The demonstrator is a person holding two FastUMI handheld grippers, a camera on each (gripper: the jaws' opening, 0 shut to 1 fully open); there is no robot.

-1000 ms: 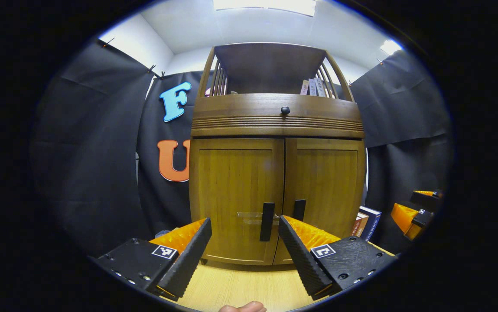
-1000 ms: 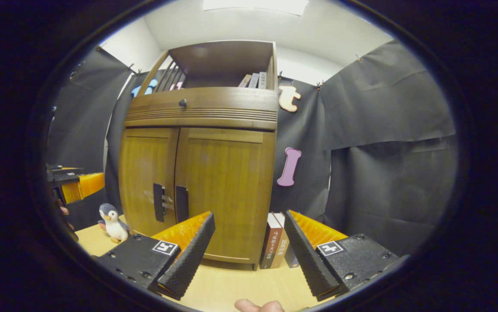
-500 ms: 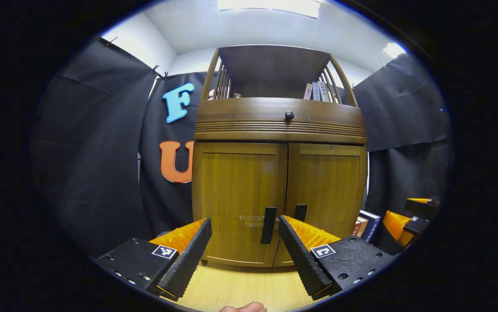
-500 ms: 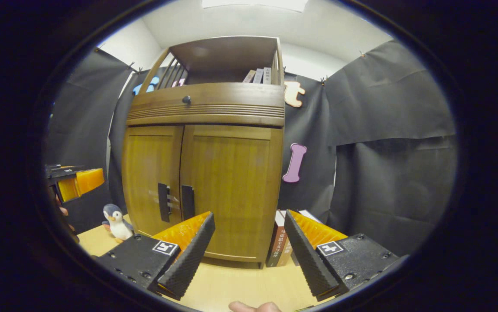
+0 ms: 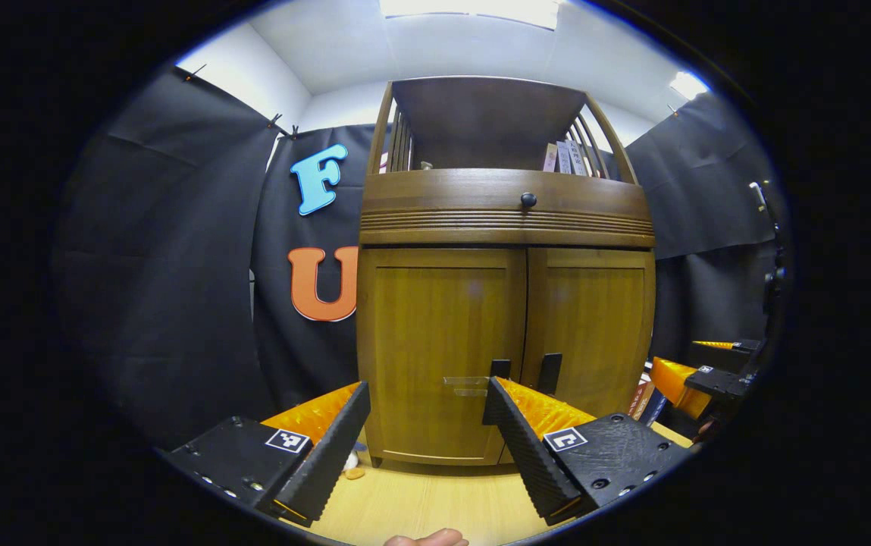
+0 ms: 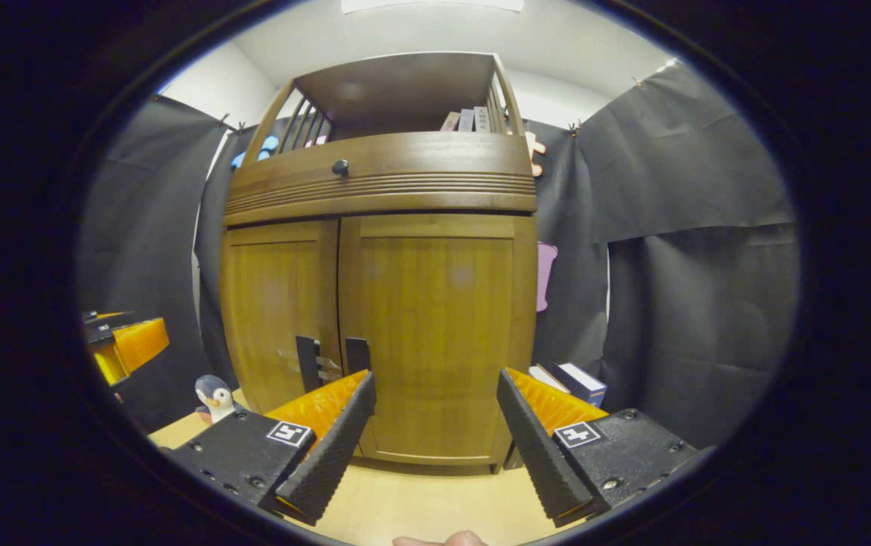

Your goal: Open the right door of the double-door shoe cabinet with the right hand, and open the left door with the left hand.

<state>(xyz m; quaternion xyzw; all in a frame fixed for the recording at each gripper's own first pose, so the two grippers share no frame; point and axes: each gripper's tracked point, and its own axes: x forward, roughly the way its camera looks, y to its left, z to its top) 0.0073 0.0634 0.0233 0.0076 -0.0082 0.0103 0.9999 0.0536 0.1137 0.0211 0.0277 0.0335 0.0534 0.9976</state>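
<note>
The wooden shoe cabinet [image 5: 507, 220] stands on a light table with both doors shut. In the left gripper view, the left door [image 5: 439, 334] and right door [image 5: 594, 318] meet at two dark vertical handles [image 5: 550, 373]. My left gripper [image 5: 426, 387] is open, a short way in front of the left door, with nothing between its fingers. In the right gripper view, my right gripper [image 6: 435, 377] is open in front of the right door [image 6: 435, 311], and its left finger covers the lower part of the handles [image 6: 357, 355]. Neither gripper touches a handle.
A small penguin toy [image 6: 213, 396] stands left of the cabinet, and books [image 6: 571, 379] lean at its right side. More books [image 5: 568, 155] sit on the top shelf above a drawer knob [image 5: 528, 199]. The light wooden tabletop [image 6: 420, 504] lies in front.
Both views have shifted so the cabinet sits further right. The right gripper has come closer, now facing the right door. Both doors stay shut and both grippers stay open.
</note>
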